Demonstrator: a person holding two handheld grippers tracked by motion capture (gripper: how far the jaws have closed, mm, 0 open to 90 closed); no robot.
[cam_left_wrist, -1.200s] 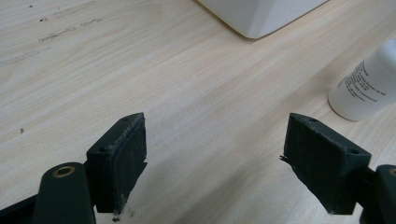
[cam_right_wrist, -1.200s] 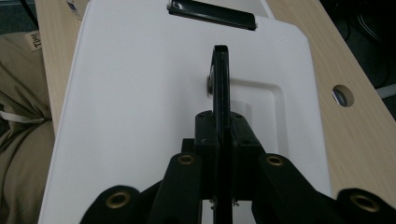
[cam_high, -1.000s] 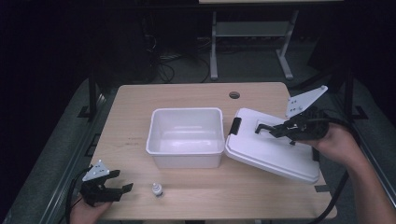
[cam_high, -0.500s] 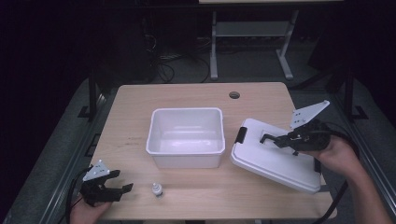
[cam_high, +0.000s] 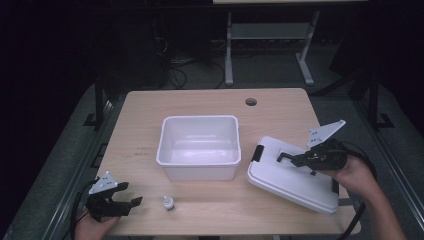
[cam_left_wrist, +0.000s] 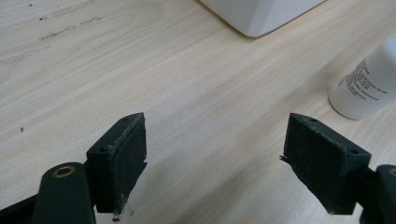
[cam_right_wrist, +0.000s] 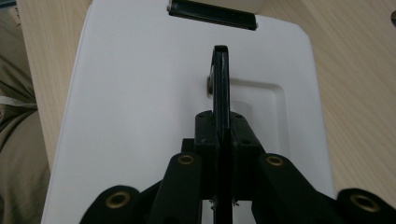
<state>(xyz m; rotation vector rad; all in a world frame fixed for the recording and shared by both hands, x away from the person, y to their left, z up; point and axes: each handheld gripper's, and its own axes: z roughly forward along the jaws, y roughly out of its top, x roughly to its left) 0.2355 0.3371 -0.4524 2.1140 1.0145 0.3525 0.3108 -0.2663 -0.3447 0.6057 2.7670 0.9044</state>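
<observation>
We set the lid aside by its handle

Our right gripper (cam_high: 289, 158) is clamped on the lid's handle (cam_right_wrist: 221, 77), the lid (cam_high: 292, 182) beside the open bin (cam_high: 199, 162); our left gripper (cam_high: 134, 202), jaws apart, rests near the small bottle (cam_high: 169, 203).

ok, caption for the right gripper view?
Right hand-held gripper shut on the black handle of a white plastic lid over the light wooden table.

The wooden table (cam_high: 150, 125) bears a white bin (cam_high: 199, 146), lid (cam_high: 290, 182) and small bottle (cam_high: 169, 202).
</observation>
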